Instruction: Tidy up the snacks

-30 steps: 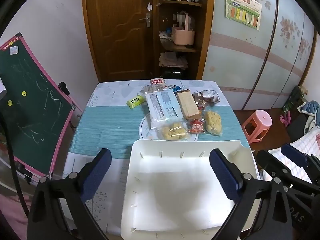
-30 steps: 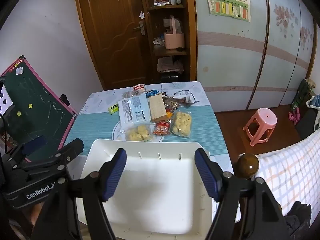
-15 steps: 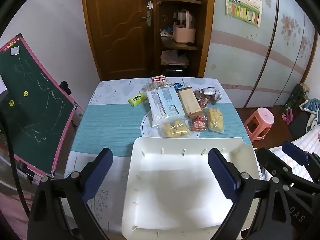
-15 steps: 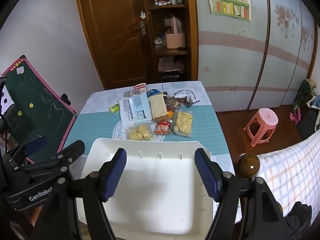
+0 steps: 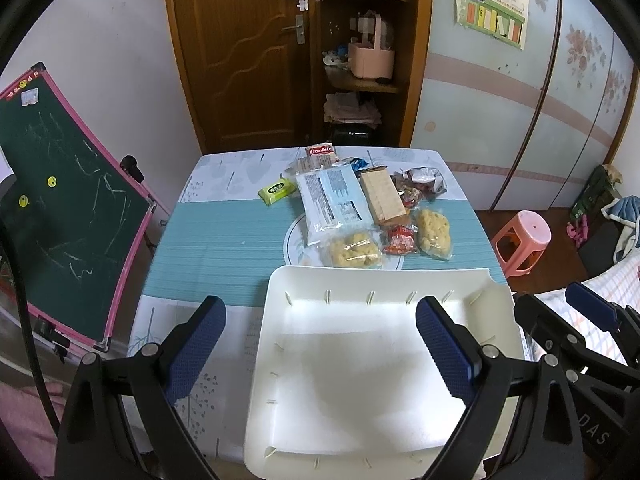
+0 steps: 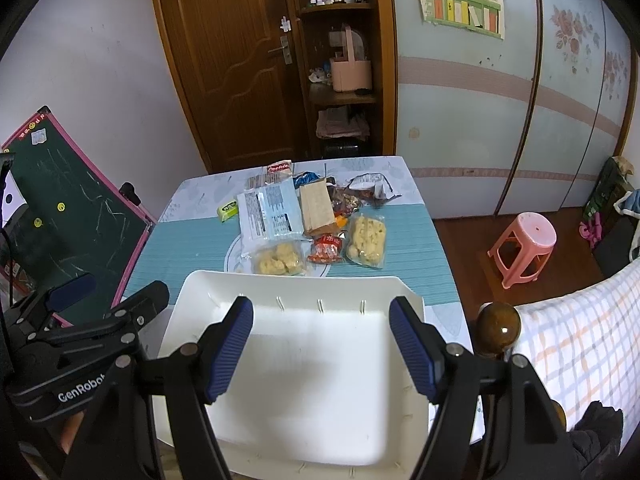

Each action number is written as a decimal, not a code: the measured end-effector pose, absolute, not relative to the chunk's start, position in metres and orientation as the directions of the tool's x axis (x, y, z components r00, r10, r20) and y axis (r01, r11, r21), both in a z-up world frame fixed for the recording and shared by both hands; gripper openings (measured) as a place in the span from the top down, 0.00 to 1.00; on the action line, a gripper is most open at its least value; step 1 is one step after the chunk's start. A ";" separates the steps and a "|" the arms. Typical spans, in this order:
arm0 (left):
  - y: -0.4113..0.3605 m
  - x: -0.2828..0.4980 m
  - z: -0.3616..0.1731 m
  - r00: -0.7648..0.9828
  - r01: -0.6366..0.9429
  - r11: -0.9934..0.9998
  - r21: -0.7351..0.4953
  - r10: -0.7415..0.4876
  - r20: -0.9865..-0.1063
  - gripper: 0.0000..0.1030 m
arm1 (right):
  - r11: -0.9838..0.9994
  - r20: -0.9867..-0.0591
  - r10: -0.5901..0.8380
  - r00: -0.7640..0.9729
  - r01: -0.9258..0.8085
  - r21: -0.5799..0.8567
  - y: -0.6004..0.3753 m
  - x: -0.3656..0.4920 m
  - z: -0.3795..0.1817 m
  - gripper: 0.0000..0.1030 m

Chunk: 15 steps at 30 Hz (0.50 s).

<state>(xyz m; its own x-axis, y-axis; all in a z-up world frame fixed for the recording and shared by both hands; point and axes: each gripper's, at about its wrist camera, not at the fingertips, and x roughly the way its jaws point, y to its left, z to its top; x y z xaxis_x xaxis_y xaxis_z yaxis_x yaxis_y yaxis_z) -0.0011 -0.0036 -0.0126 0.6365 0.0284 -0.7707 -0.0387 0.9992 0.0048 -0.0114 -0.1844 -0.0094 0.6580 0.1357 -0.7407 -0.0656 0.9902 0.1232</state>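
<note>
Left wrist view: the left gripper (image 5: 320,344) hangs with jaws wide and nothing between them, low in the frame over the bare white tray (image 5: 304,280), likely waiting to receive the snacks (image 5: 360,216) piled at centre.

Right wrist view: the right gripper (image 6: 322,350) is likewise spread and empty above the tray (image 6: 192,284); the snacks (image 6: 312,224) lie beyond its far rim, mid-frame.

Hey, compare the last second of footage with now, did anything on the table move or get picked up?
Nothing visibly changed. Both grippers, left and right, hover open over the empty white tray, holding nothing. The snacks lie in the same pile beyond the tray, the green packet off to the side.
</note>
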 end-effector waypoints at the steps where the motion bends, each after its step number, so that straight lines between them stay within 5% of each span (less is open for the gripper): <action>1: -0.003 0.000 -0.012 0.635 -0.039 0.999 0.005 0.029 -0.772 0.08 | 0.990 -0.741 0.135 0.657 -0.065 0.122 -0.184 -0.012 -0.009 0.31; 15: -0.002 0.000 -0.014 0.628 -0.041 0.999 0.009 0.033 -0.777 0.08 | 0.991 -0.749 0.132 0.649 -0.062 0.121 -0.184 -0.011 -0.011 0.31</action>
<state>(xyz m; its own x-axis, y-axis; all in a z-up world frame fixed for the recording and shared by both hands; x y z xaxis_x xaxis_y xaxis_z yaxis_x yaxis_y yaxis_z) 0.0000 -0.0021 -0.0138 0.6282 0.0333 -0.7773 -0.0413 0.9991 0.0094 -0.0106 -0.1839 -0.0110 0.6490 0.1324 -0.7492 -0.0620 0.9907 0.1214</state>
